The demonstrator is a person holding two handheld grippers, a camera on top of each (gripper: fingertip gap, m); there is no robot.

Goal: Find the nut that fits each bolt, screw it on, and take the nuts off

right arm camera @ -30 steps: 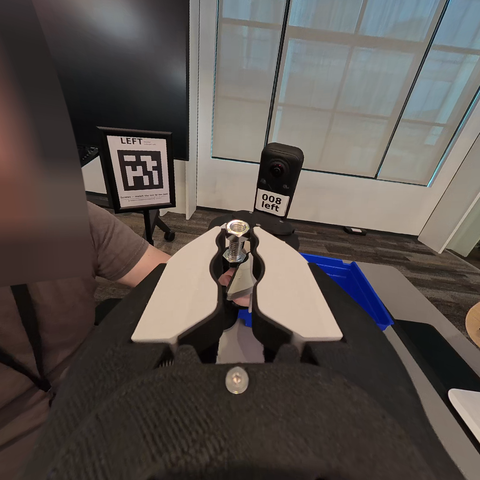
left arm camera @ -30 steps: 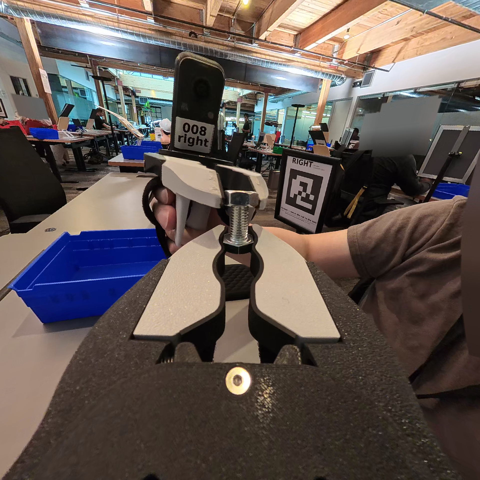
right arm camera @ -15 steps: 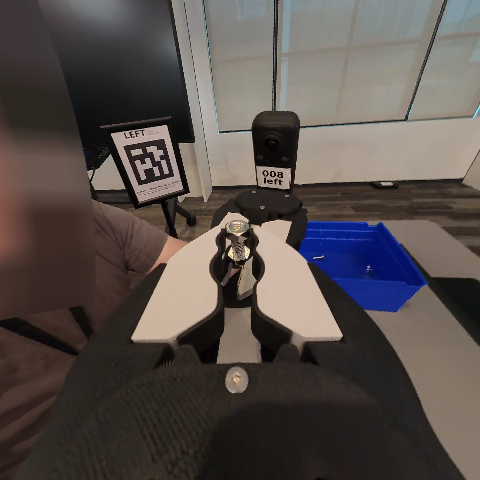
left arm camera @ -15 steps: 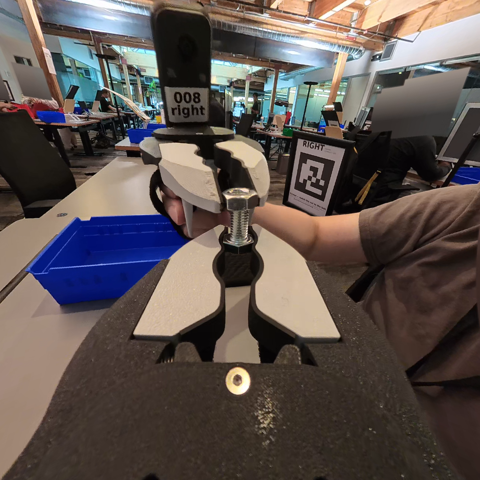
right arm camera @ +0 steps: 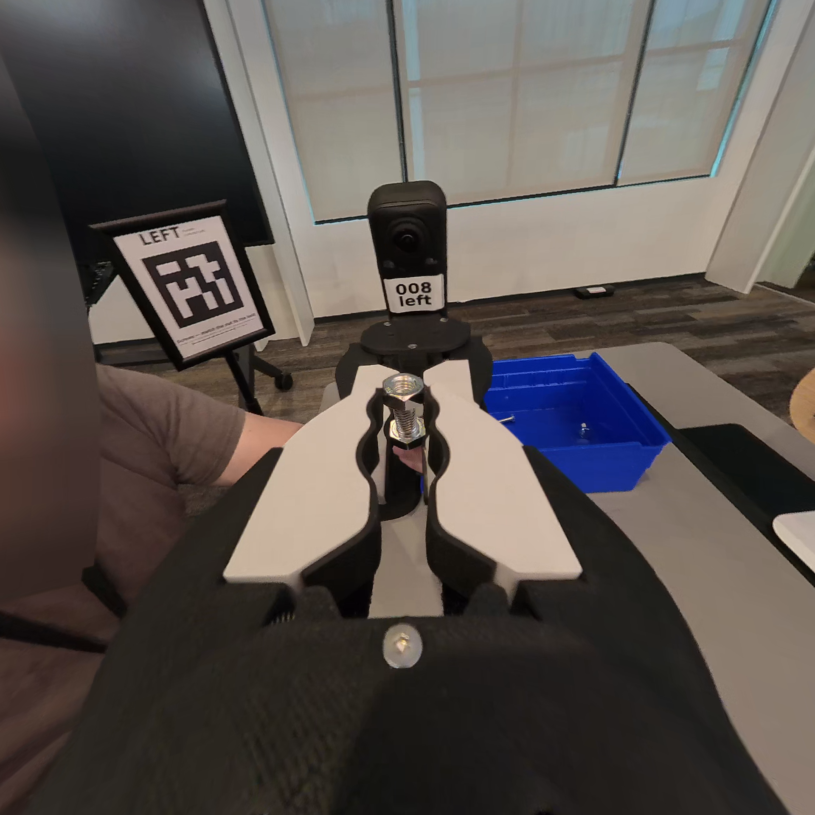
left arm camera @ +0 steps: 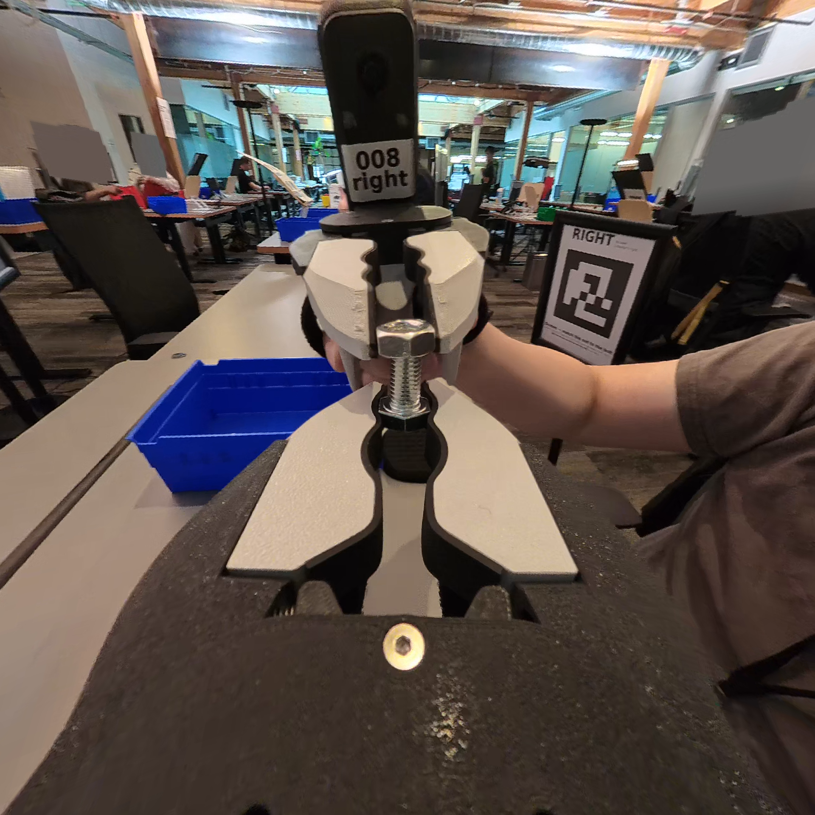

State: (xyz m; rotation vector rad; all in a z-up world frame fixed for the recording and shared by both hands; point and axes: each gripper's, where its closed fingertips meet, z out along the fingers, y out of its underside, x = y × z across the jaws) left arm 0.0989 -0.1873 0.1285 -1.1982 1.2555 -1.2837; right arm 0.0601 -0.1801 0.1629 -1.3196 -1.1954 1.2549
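Observation:
A silver bolt is held in the air between my two grippers, which face each other. My left gripper [left arm camera: 403, 392] is shut on the hex nut [left arm camera: 403, 408] threaded on the bolt's end. My right gripper [right arm camera: 402, 397] is shut on the bolt head [right arm camera: 403, 434]. In the left wrist view the bolt head [left arm camera: 405, 337] sits at the right gripper's [left arm camera: 405, 326] fingertips, with bare thread between head and nut. In the right wrist view the nut [right arm camera: 402, 389] shows end-on with its threaded hole, and the left gripper [right arm camera: 403, 375] is behind it.
A blue bin [left arm camera: 198, 467] stands on the grey table [left arm camera: 66, 529] below the grippers. In the right wrist view the blue bin [right arm camera: 595, 472] holds a few small screws. Framed marker signs [left arm camera: 595, 291] [right arm camera: 194, 282] stand off the table. A person's forearm [left arm camera: 551, 405] reaches in from the right. Tip to tip, the grippers are about 4 cm apart.
The right gripper has rolled from a tilt to level, facing the left gripper squarely. Both views have dipped, so more of the blue bin shows. Bolt and nut stay gripped.

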